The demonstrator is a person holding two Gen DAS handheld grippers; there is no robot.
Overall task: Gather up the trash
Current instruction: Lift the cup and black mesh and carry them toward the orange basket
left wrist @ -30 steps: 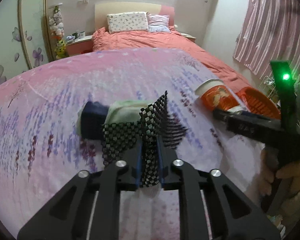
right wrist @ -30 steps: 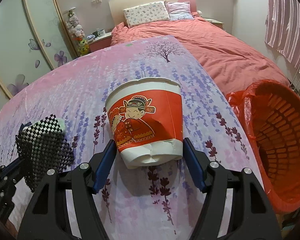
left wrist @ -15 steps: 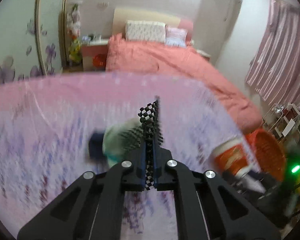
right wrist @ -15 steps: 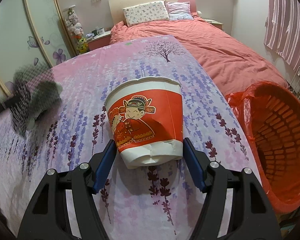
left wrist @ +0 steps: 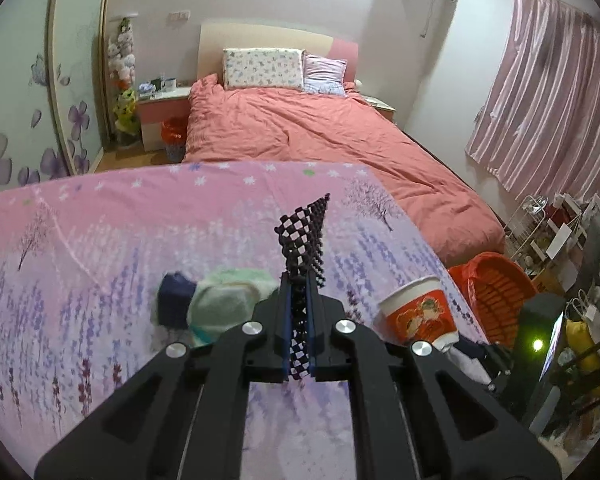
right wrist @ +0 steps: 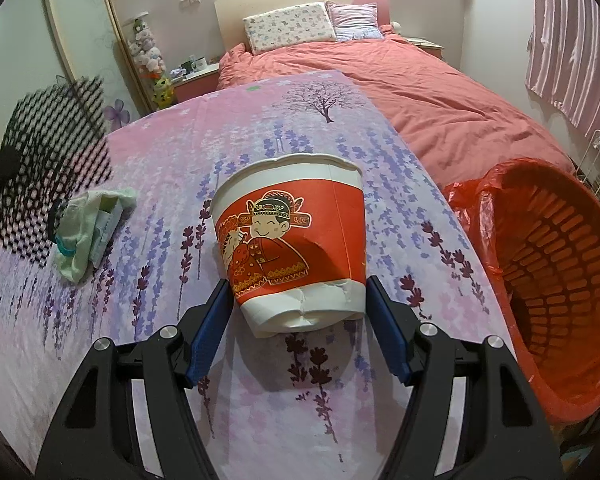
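Observation:
My left gripper [left wrist: 299, 280] is shut on a black-and-white checkered mesh sheet [left wrist: 302, 236], which stands up between the pads above the table. In the right wrist view the same mesh [right wrist: 52, 160] hangs at the far left, clear of the cloth. My right gripper [right wrist: 296, 292] holds a red and white paper cup [right wrist: 296, 240] by its dented base, one blue pad on each side, tilted over the table. The left wrist view has the cup [left wrist: 418, 316] at the lower right. An orange laundry-style basket with a red bag liner [right wrist: 560, 264] stands just right of the table.
A pale green cloth bundle [right wrist: 88, 232] lies on the lavender-print tablecloth [right wrist: 260, 128], with a dark blue item [left wrist: 174, 300] beside it. Beyond the table is a bed with a coral cover [left wrist: 300, 132]. A wire rack [left wrist: 540, 232] stands by the pink curtain.
My left gripper closed fully on the mesh and rose, lifting it off the green bundle, which stayed on the table. The right gripper and cup did not move.

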